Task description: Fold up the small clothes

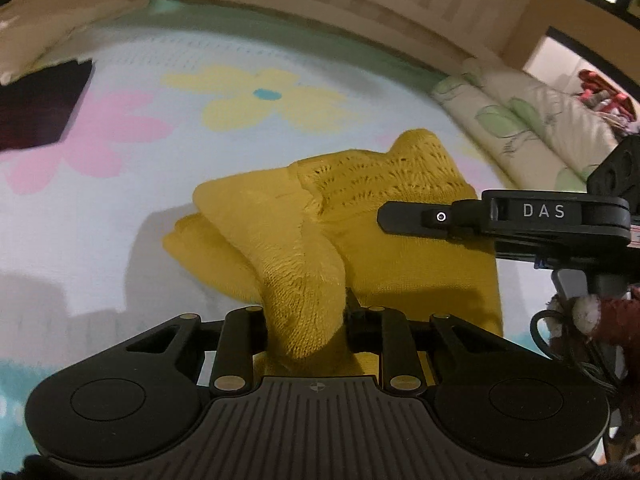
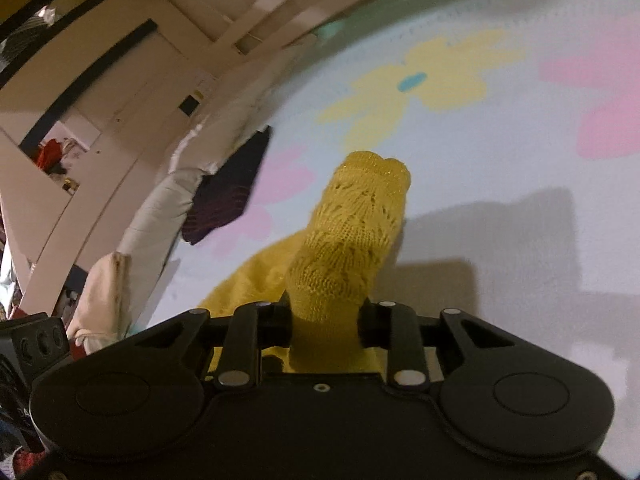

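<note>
A small mustard-yellow knit garment with a lacy patterned part lies bunched on a pale bed cover with flower prints. My left gripper is shut on a fold of it near its front edge. My right gripper is shut on the lacy end of the same yellow garment, which stands up between its fingers. The right gripper also shows in the left wrist view, coming in from the right over the garment's lacy part.
A dark folded cloth lies at the far left of the bed cover; it also shows in the right wrist view. A rolled leaf-print quilt lies along the right side. A wooden bed frame runs behind.
</note>
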`<action>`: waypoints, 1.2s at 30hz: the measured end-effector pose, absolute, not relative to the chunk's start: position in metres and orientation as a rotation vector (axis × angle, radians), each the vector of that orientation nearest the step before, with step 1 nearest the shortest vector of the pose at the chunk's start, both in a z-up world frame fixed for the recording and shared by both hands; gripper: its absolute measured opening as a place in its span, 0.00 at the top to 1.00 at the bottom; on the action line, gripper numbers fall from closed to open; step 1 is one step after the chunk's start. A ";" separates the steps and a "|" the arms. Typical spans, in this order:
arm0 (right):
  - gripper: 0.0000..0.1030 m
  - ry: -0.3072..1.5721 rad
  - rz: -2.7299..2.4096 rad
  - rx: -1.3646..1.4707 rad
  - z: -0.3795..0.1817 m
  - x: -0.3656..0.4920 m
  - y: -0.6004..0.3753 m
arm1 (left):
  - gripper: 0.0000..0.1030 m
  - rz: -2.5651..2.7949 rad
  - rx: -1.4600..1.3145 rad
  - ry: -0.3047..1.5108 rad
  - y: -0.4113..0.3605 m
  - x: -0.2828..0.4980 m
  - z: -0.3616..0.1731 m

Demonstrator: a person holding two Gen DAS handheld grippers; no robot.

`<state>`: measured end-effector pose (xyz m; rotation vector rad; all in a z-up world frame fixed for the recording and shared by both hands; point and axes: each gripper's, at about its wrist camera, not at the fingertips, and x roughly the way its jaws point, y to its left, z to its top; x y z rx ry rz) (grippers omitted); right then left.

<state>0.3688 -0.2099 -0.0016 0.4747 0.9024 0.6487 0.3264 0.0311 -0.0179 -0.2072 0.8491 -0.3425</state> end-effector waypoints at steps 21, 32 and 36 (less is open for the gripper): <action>0.35 1.059 0.285 0.343 -0.058 0.272 -0.292 | 0.64 -0.275 -0.207 1.032 0.010 0.221 -0.076; 0.02 0.996 0.376 0.287 -0.026 0.234 -0.270 | 0.61 -0.237 -0.059 0.909 -0.013 0.257 -0.059; 0.00 1.077 0.337 0.079 -0.052 0.223 -0.248 | 0.44 -0.204 0.019 0.916 -0.019 0.269 -0.083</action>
